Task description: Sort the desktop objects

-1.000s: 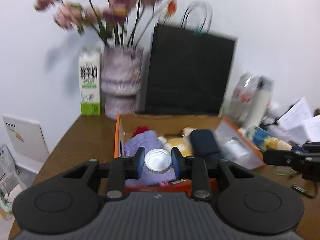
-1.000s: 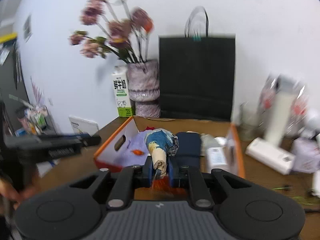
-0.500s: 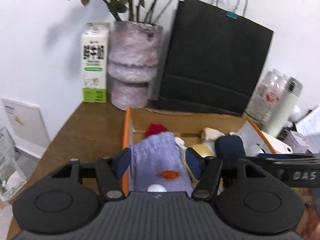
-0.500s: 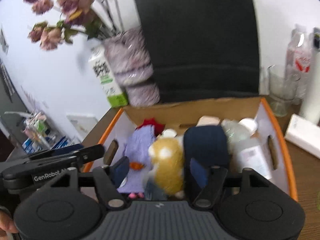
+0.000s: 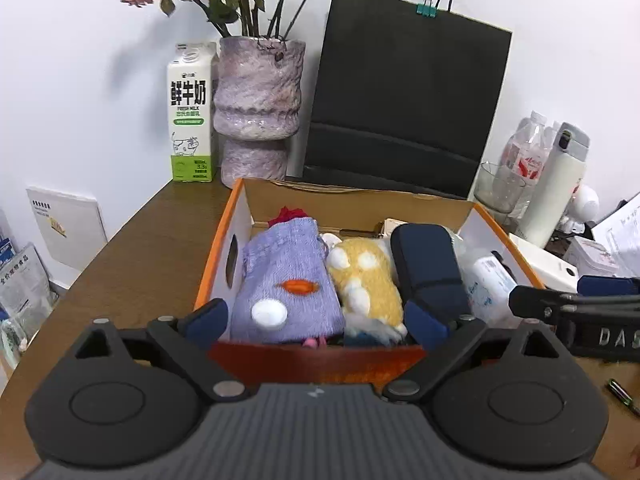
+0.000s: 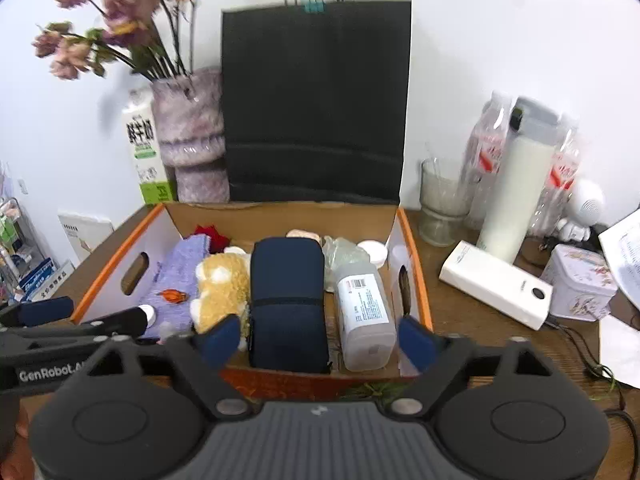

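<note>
Both grippers, left gripper (image 5: 316,318) and right gripper (image 6: 318,340), jaws spread and empty over the packed box (image 6: 414,264); dipping in risks snagging the plush toy (image 6: 222,286) or tipping the bottle (image 6: 364,312).

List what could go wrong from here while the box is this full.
1. The box is packed side to side; reaching in with open fingers may snag the yellow plush or navy pouch.
2. The left gripper and right gripper are close together at the box front and could collide.
3. The glass and white bottle stand just right of the box; a sideways swing may topple them.
</note>
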`<state>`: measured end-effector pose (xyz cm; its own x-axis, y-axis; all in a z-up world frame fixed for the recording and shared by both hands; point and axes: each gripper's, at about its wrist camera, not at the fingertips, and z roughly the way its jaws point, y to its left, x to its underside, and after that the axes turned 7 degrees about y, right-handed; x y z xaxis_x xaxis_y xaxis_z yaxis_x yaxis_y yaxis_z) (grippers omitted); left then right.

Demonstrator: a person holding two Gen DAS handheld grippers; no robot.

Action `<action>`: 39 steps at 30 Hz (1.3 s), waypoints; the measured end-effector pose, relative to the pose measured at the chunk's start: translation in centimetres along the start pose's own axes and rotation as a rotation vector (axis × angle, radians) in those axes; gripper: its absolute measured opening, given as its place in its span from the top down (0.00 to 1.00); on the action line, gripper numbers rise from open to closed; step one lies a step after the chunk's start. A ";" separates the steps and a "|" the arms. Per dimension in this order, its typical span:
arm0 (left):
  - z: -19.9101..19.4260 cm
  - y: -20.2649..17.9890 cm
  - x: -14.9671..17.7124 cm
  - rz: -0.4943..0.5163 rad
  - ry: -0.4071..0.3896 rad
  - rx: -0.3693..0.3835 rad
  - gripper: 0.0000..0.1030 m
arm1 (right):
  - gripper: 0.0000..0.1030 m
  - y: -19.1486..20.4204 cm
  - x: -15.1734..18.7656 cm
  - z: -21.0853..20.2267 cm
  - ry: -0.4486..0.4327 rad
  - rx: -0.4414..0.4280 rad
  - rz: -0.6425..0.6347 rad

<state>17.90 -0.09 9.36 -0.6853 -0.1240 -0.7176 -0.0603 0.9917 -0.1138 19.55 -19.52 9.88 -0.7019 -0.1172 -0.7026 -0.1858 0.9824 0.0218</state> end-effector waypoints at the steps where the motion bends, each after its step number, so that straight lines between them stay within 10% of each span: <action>1: -0.7 0.1 0.5 -0.005 -0.003 0.008 0.01 | 0.14 0.2 0.7 -0.6 -0.024 0.002 -0.013; 20: -10.3 1.8 19.2 0.057 -0.035 0.030 0.00 | 0.07 2.2 19.9 -8.6 -0.071 -0.050 -0.022; 39: -8.8 1.7 21.1 0.081 0.038 -0.004 0.00 | 0.00 3.6 23.7 -6.7 0.015 0.021 0.008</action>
<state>-3.05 -0.75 0.11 -0.7151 -0.0419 -0.6978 -0.0066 0.9986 -0.0532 -2.31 -19.76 -1.92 -0.7138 -0.1110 -0.6915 -0.1654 0.9861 0.0124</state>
